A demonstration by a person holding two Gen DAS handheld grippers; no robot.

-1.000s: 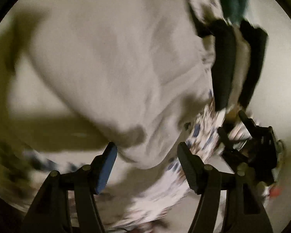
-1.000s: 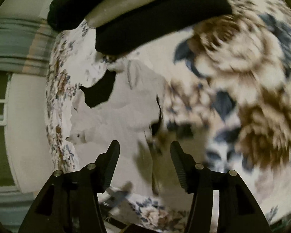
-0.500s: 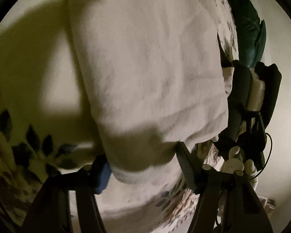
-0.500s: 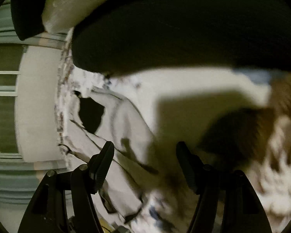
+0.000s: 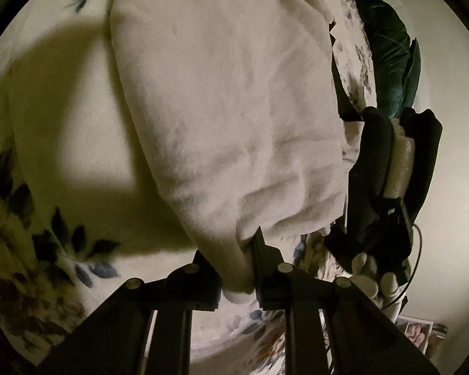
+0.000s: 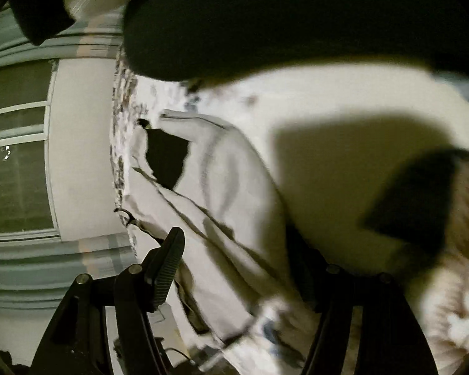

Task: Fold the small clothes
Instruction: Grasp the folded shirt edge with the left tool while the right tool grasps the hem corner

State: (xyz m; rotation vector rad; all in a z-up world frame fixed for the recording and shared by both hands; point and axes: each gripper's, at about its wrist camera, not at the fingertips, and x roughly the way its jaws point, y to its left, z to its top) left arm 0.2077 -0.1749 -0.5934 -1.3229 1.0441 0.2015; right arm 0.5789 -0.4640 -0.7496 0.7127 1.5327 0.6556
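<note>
Garment, a pale cream piece, lies spread on the floral blanket; in your left wrist view its near corner is bunched between your left tongs, which are closing on it, pads pressing the fabric. You hold only a small wad at the edge, so a quick lift could pull it free or drag the whole piece askew. The right tongs show at the far right, beside the garment's other edge. In your right wrist view the right tongs stand spread, pinching nothing; the garment runs between the fingers and beyond. Close here and you may catch blanket along with cloth, or only one layer.
</note>
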